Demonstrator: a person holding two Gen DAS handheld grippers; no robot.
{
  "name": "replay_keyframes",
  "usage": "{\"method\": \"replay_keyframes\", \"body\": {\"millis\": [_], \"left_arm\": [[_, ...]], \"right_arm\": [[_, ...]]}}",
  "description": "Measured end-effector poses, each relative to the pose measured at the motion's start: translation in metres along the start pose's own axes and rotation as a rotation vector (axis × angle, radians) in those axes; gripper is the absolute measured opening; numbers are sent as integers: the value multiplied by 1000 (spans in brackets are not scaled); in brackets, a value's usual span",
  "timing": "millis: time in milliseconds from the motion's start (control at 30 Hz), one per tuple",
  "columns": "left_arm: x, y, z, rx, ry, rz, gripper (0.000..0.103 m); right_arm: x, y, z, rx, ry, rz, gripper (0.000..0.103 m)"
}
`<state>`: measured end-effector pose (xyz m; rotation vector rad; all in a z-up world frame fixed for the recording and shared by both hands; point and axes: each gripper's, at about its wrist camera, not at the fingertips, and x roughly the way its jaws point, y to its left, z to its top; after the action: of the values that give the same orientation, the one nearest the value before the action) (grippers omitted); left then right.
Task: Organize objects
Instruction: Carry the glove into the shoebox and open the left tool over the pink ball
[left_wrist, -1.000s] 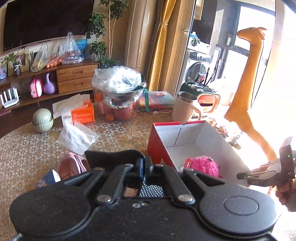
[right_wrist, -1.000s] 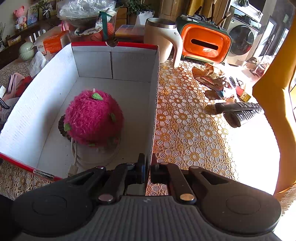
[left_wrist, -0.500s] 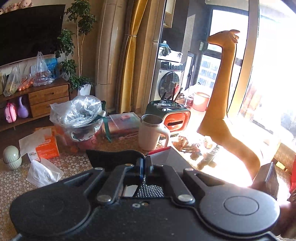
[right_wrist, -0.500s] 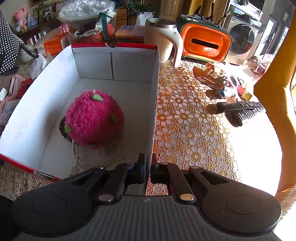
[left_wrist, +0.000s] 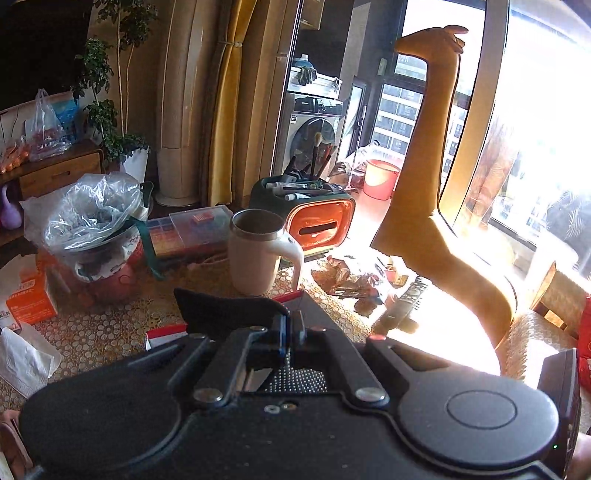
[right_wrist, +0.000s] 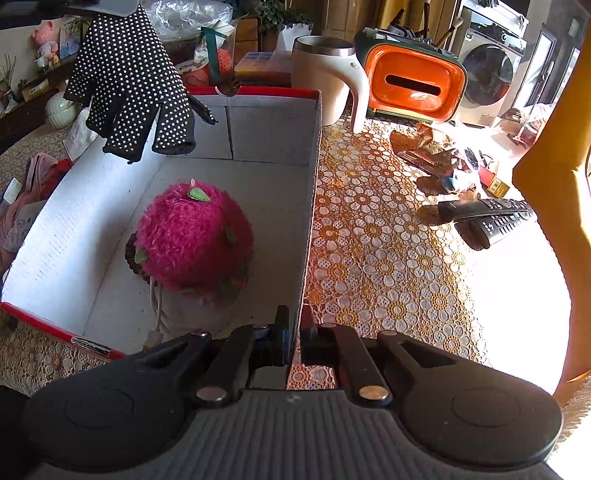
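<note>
Left gripper (left_wrist: 291, 325): jaws clamp the glove (right_wrist: 133, 81), hanging above the box (right_wrist: 310, 206). Right gripper (right_wrist: 291, 332): jaws pinch the box wall. Hat (right_wrist: 194, 236) inside box.

A box (right_wrist: 258, 133) stands on the table (right_wrist: 373, 258) with a fuzzy hat (right_wrist: 194, 240) inside it, toward its near end, and a dotted glove (right_wrist: 129, 85) hangs above its far left corner. Behind the box's far right corner stands a mug (right_wrist: 325, 74), with a tissue holder (right_wrist: 413, 86) to the right of the mug and a bag-covered basket (left_wrist: 92, 229) to its left. Right of the box, well apart from it, two remotes (right_wrist: 487, 218) lie side by side near the table's edge, with crumpled wrappers (right_wrist: 428, 151) behind them.
</note>
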<state>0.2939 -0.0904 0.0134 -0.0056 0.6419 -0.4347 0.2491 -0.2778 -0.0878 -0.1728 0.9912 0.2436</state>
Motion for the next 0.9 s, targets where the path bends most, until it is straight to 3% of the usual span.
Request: {"method": "replay_keyframes", "body": {"millis": [400,700,900], "left_arm": [[60,-2,-27,0,147,18,0],[79,6,-51,-1,267,48,1],[80,9,-58,2,288,60,7]], "right_arm": [[0,-5,-1,9,-4,18,6],[1,-3,-1,0,-8,11,6],[1,-2,-2,-3,-8,8,6]]}}
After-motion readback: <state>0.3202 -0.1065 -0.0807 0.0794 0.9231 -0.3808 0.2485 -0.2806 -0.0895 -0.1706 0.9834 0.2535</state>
